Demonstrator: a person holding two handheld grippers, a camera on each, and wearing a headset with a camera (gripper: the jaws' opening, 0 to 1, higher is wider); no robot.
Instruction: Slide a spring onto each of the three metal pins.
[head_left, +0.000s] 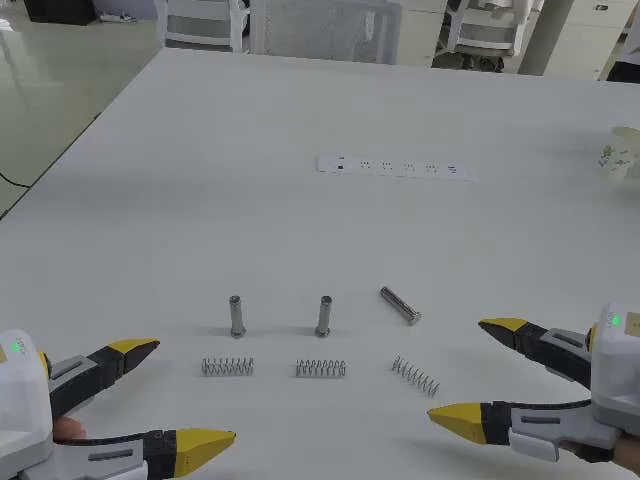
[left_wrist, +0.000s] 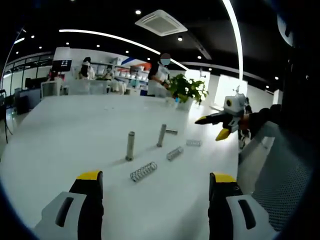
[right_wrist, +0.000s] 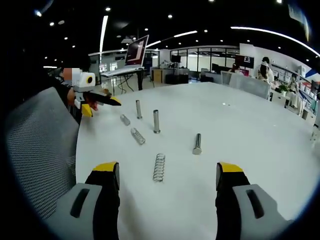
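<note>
Three metal pins are on the white table (head_left: 300, 220). The left pin (head_left: 237, 316) and the middle pin (head_left: 324, 316) stand upright; the right pin (head_left: 400, 305) lies on its side. A spring lies flat in front of each: left spring (head_left: 228, 367), middle spring (head_left: 321, 369), right spring (head_left: 415, 375). My left gripper (head_left: 188, 392) is open at the bottom left, short of the left spring (left_wrist: 143, 171). At the bottom right my right gripper (head_left: 460, 368) is open, with the right spring (right_wrist: 159, 166) lying just beyond its jaws. Neither holds anything.
A white power strip (head_left: 395, 167) lies further back on the table. A pale cup (head_left: 622, 152) stands at the far right edge. Chairs (head_left: 325, 28) line the far side. People stand in the background (left_wrist: 159, 80) beyond the table.
</note>
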